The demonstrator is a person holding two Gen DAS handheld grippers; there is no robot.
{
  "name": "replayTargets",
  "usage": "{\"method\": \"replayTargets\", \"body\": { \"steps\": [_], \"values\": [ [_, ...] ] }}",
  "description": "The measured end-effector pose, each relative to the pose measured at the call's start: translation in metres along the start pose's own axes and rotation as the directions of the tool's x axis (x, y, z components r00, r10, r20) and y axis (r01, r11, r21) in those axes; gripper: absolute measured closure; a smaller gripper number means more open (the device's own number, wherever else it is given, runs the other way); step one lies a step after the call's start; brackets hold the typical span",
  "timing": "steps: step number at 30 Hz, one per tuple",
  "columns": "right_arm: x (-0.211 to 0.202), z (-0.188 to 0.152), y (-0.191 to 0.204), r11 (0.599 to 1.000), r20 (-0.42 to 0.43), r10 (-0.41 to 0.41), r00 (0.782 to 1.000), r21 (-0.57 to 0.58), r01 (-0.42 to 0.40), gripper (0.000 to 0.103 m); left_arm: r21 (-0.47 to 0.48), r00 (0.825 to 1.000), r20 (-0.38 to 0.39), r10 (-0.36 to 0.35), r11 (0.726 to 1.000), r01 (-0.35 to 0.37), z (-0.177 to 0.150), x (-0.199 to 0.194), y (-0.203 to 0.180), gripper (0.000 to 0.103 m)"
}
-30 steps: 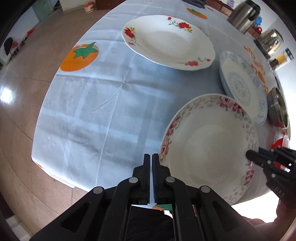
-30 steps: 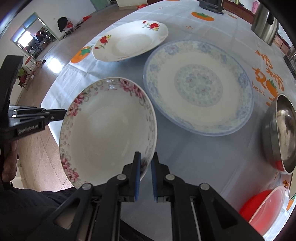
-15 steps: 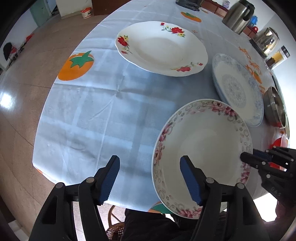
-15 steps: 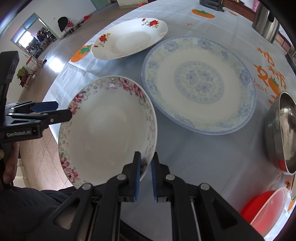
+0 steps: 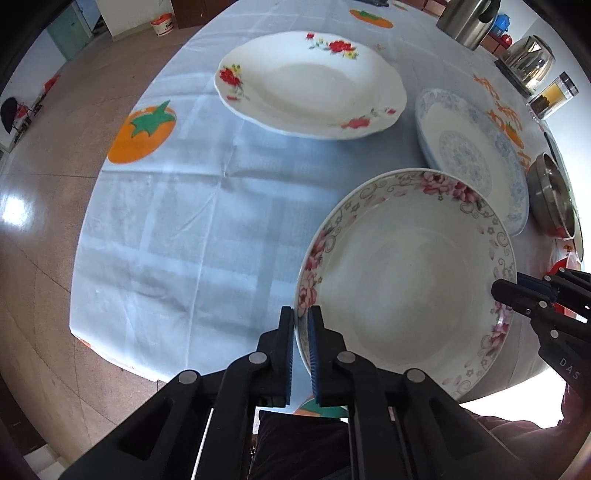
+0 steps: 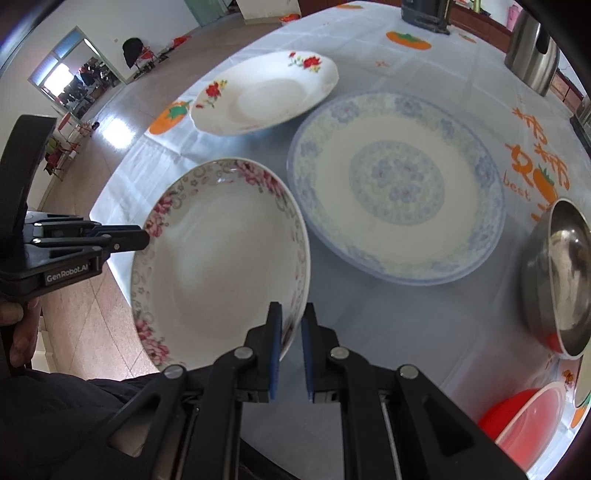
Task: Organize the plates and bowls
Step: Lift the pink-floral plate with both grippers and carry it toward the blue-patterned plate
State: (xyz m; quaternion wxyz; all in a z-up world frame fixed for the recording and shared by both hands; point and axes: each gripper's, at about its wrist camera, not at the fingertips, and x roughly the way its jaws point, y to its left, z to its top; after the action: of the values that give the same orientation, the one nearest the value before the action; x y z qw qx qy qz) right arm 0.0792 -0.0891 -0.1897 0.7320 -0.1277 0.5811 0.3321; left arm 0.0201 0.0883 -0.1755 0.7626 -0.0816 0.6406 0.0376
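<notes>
A white bowl with a pink floral rim (image 5: 406, 277) (image 6: 221, 266) is held above the near edge of the table. My left gripper (image 5: 302, 314) is shut on its left rim; it also shows in the right wrist view (image 6: 142, 236). My right gripper (image 6: 291, 314) is shut on the opposite rim and shows in the left wrist view (image 5: 496, 291). A red-flowered white plate (image 5: 310, 85) (image 6: 262, 92) lies at the far side. A blue-patterned plate (image 5: 472, 155) (image 6: 395, 184) lies to its right.
A steel bowl (image 6: 557, 277) and a red bowl (image 6: 524, 424) sit at the right edge. A steel kettle (image 5: 469, 16) and a jar (image 5: 552, 94) stand at the far right. The light blue tablecloth (image 5: 177, 221) has orange prints. Tiled floor lies to the left.
My left gripper opened half a second ago, moved onto the bowl's left rim and closed on it. The right gripper has kept its hold.
</notes>
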Motion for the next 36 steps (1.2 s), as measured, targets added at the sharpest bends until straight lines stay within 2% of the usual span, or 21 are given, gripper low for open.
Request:
{"method": "replayTargets", "body": {
  "steps": [1,2,4,5,8,10,12,14,15,16,17,18,22,25,29,30,31,32,33,36],
  "values": [
    [-0.002,0.000,-0.001,1.000,0.007,0.008,1.000,0.003,-0.008,0.094,0.006,0.999,0.013,-0.045,0.999,0.045,0.003,-0.007,-0.004,0.102],
    [-0.005,0.001,-0.001,1.000,0.015,0.020,1.000,0.006,-0.020,0.093,0.024,0.998,0.026,-0.058,0.998,0.058,0.006,-0.014,-0.011,0.102],
    [-0.009,0.004,0.002,1.000,0.027,0.023,0.999,-0.010,-0.022,0.093,0.095,0.998,0.060,-0.013,0.995,0.008,0.010,-0.024,-0.027,0.102],
    [-0.010,0.004,0.003,1.000,0.029,0.019,0.999,-0.017,-0.019,0.094,0.117,0.998,0.064,-0.013,0.993,0.006,0.012,-0.026,-0.033,0.102],
    [-0.004,0.004,-0.002,1.000,0.004,-0.009,1.000,-0.006,0.009,0.095,0.070,0.999,0.044,-0.003,0.998,0.000,0.018,-0.019,-0.024,0.102],
    [-0.003,0.004,-0.009,1.000,0.003,0.016,1.000,0.024,-0.016,0.096,0.006,0.998,0.047,0.037,0.999,-0.037,0.022,-0.017,-0.005,0.101],
    [-0.004,0.005,-0.010,1.000,0.012,-0.005,1.000,0.015,0.005,0.097,-0.031,0.999,0.045,0.027,0.999,-0.026,0.016,-0.017,0.008,0.100],
    [-0.004,0.007,-0.010,1.000,0.014,-0.003,1.000,0.014,0.003,0.097,-0.055,0.999,0.032,-0.018,0.998,0.020,0.012,-0.016,0.014,0.088],
    [-0.003,0.007,-0.010,1.000,0.011,-0.002,1.000,0.013,0.001,0.097,-0.057,0.999,0.020,-0.037,0.998,0.038,0.010,-0.014,0.014,0.067],
    [-0.002,0.007,-0.010,1.000,0.009,0.001,1.000,0.010,-0.001,0.097,-0.057,0.999,0.016,-0.040,0.998,0.041,0.006,-0.012,0.012,0.037],
    [-0.001,0.008,-0.009,1.000,0.007,0.004,1.000,0.006,-0.004,0.097,-0.054,0.999,0.021,-0.043,0.998,0.044,0.005,-0.012,0.010,0.028],
    [0.000,0.008,-0.008,1.000,0.005,0.003,1.000,0.001,-0.003,0.097,-0.047,0.998,0.031,-0.055,0.997,0.056,0.003,-0.011,0.008,0.026],
    [0.006,0.006,-0.007,1.000,-0.021,-0.002,1.000,-0.013,0.002,0.097,-0.059,0.999,0.010,-0.044,0.997,0.044,0.002,0.000,0.014,0.026],
    [0.007,0.005,-0.008,1.000,-0.026,0.003,1.000,-0.012,-0.003,0.097,-0.034,1.000,-0.007,-0.022,0.999,0.022,0.000,0.006,0.012,0.026],
    [0.006,0.004,-0.014,0.999,-0.010,0.026,1.000,0.033,-0.026,0.092,-0.024,1.000,-0.014,-0.015,1.000,0.014,-0.001,0.011,0.008,0.028],
    [0.004,0.003,-0.016,0.999,0.001,0.024,1.000,0.046,-0.024,0.090,-0.021,1.000,-0.013,-0.002,1.000,0.002,0.000,0.013,0.008,0.034],
    [0.004,0.003,-0.018,0.998,0.004,0.016,1.000,0.055,-0.016,0.088,-0.021,1.000,-0.022,0.003,1.000,-0.004,0.000,0.016,0.009,0.047],
    [0.005,0.003,-0.019,0.998,0.002,0.008,1.000,0.061,-0.009,0.080,-0.025,0.999,-0.032,-0.001,1.000,0.000,-0.002,0.021,0.009,0.052],
    [0.005,0.002,-0.020,0.998,0.003,0.003,1.000,0.067,-0.003,0.079,-0.031,0.999,-0.045,-0.013,0.999,0.011,-0.003,0.024,0.010,0.056],
    [0.013,0.000,-0.016,0.998,-0.029,0.039,0.999,0.058,-0.037,0.079,-0.025,0.999,-0.041,-0.025,0.999,0.024,-0.004,0.023,0.008,0.058]
  ]
}}
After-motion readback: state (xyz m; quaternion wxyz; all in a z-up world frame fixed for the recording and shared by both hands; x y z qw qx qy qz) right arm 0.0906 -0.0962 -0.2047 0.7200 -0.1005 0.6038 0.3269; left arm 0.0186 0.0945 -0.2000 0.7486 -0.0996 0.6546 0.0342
